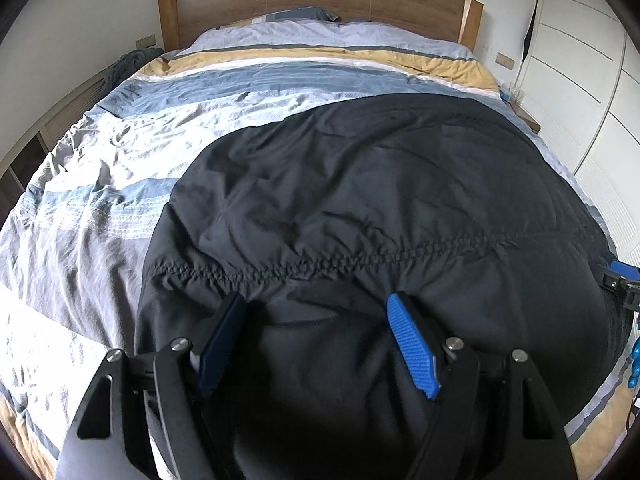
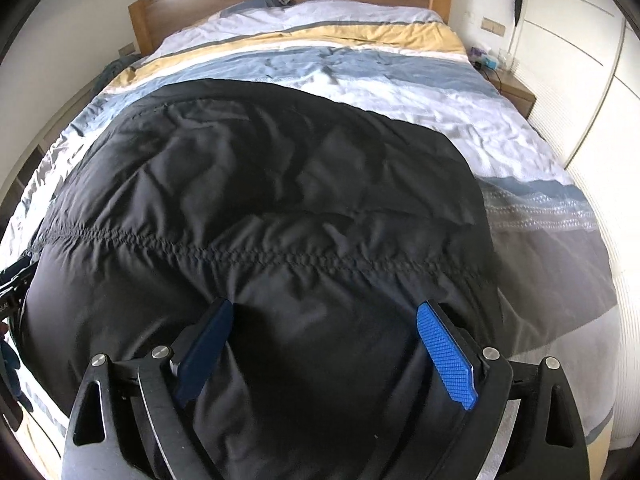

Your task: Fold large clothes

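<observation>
A large black garment (image 1: 360, 200) with a gathered elastic seam lies spread flat on the striped bed; it also shows in the right wrist view (image 2: 260, 184). My left gripper (image 1: 316, 308) is open, its blue pads wide apart just above the garment's near part, below the seam. My right gripper (image 2: 324, 312) is open too, over the near part of the same garment. Neither holds cloth. The right gripper shows at the right edge of the left wrist view (image 1: 622, 280), the left gripper at the left edge of the right wrist view (image 2: 12, 284).
The bed has a wrinkled striped duvet (image 1: 120, 152) in white, blue and yellow, and a wooden headboard (image 1: 320, 0). A white wardrobe (image 1: 580, 100) stands to the right, with a small bedside table (image 2: 516, 92) beside it. A low shelf (image 1: 28, 156) runs along the left.
</observation>
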{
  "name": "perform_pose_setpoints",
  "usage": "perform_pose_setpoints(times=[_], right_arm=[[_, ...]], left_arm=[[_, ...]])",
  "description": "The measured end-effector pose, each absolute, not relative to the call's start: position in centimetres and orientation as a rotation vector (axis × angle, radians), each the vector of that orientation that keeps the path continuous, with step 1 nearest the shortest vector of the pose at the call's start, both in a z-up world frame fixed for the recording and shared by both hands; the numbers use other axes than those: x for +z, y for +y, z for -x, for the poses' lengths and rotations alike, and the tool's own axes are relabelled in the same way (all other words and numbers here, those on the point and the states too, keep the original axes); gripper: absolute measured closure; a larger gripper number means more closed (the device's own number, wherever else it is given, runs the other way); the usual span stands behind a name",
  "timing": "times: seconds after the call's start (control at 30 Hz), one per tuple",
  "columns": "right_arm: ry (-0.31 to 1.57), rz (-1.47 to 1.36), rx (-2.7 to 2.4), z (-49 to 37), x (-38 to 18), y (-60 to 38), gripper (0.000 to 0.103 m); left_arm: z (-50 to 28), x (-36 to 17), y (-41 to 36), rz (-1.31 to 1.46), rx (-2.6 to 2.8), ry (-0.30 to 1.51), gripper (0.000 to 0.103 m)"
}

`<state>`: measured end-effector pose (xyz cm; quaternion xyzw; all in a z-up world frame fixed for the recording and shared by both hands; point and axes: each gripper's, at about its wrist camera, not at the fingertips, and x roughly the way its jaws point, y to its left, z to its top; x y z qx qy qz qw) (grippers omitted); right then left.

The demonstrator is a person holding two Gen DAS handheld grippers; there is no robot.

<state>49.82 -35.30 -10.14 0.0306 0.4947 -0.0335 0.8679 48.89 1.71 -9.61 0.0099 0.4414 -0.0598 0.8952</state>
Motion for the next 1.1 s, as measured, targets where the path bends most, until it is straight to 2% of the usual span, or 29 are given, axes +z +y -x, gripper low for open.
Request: perform_pose_setpoints(times=[0.2,0.47,0.77,0.9,1.1], right_arm=[[1.046,-0.058,-0.086,-48.8,-9.8,-36.2,0.010],[1.031,-0.080,-0.117,-47.1,-8.5,-38.4,0.001],[1.016,-0.227,-0.118,-45.3,-6.7,-43.4,0.000],[1.063,-0.423,-0.057,-45.6,-8.9,-45.9,0.000],[1.138,-0.642,0.056,-46.4,-14.2,-46.8,0.000]], left_arm=[[-48.3,-9.3,1.6,-0.032,-0.121,0.928,0.030],[-47.0,-7.7,2.2,-0.028,-0.127,0.927,0.030],[-46.5,-4.3,10.6,0.157,-0.101,0.899,0.030],[-46.9,-5.4,14.9,0.288,-0.113,0.936,0.030],[-47.6,-10.5,19.4,0.586,-0.255,1.019,0.030]])
